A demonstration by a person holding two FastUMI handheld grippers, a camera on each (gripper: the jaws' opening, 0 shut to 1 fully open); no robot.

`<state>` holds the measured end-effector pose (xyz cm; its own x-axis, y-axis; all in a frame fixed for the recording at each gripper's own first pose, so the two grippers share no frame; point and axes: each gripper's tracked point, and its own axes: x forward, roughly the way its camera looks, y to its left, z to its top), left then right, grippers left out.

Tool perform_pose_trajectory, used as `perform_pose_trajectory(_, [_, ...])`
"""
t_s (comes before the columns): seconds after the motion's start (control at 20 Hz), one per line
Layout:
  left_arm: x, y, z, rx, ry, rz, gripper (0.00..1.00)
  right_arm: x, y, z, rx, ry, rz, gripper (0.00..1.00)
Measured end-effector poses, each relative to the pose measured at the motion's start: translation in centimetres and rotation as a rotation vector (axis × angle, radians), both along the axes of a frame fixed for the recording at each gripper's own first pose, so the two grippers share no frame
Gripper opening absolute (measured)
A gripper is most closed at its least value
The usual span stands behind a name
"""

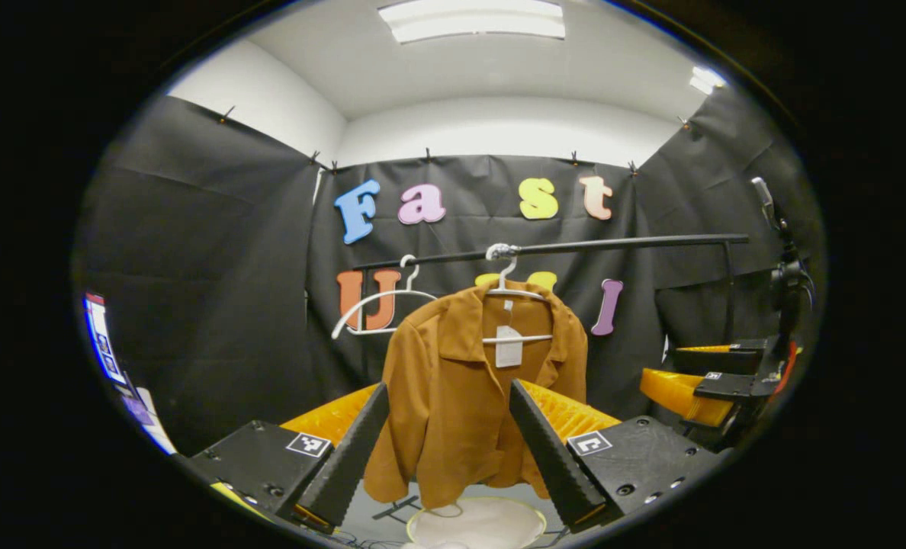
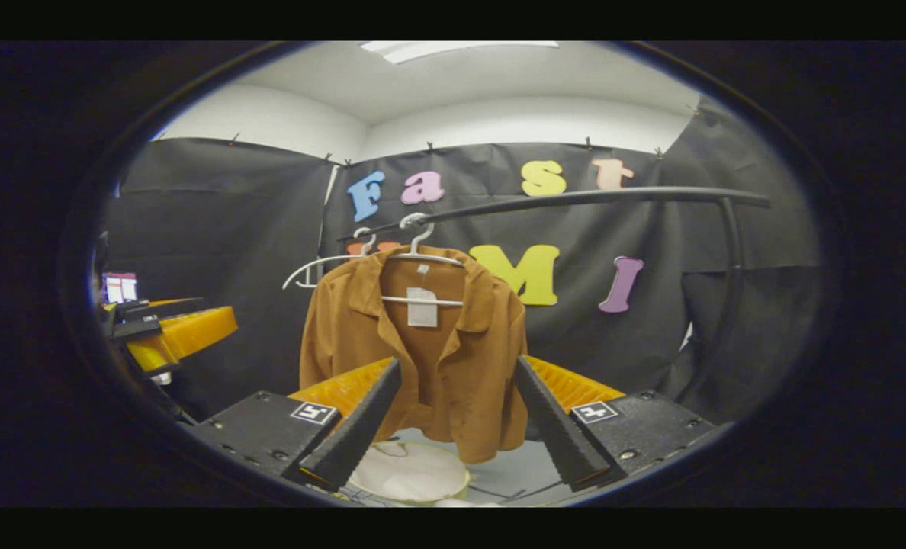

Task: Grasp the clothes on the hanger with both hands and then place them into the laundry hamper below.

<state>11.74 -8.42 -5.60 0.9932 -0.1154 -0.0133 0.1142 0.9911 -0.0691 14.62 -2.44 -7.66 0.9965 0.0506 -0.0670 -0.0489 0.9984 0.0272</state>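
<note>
The shirt (image 1: 461,389) hangs at frame centre on a hanger (image 1: 510,293) hooked over the rail (image 1: 621,244), directly above the hamper (image 1: 476,522) at bottom centre, so a release drops it in. The left tool (image 1: 449,442) and right tool (image 2: 457,415) are wide open, empty, framing the shirt for a two-sided grasp.

A recording booth set up indoors, not a home. Walled with black cloth (image 1: 216,252) pinned by small clips along its top edge, under a white ceiling with a flat light panel (image 1: 472,19) at top centre. Furnished with a black clothes rail (image 1: 621,244) across the middle, and a stand-mounted device (image 1: 785,267) at the right edge.
</note>
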Motion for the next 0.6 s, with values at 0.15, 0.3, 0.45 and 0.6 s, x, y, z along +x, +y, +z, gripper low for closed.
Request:
perform_pose_trajectory(0.15, [4.0,-1.8,-0.9,-0.013,0.009,0.004,1.00,4.8,-1.1,-0.7,0.009,0.010,0.020,0.97])
perform_pose_trajectory(0.3, [8.5,-3.6,-1.7,-0.018,0.009,0.005,1.00,9.8,-1.2,-1.1,0.027,0.019,0.055,0.97])
perform_pose_trajectory(0.45, [12.7,-5.0,-2.8,-0.024,0.031,0.016,1.00,14.2,-1.1,-1.3,0.037,0.032,0.088,0.96])
perform_pose_trajectory(0.6, [16.9,-5.4,-3.7,-0.024,0.046,0.056,1.00,17.6,-1.3,-1.4,0.038,0.032,0.108,0.97])
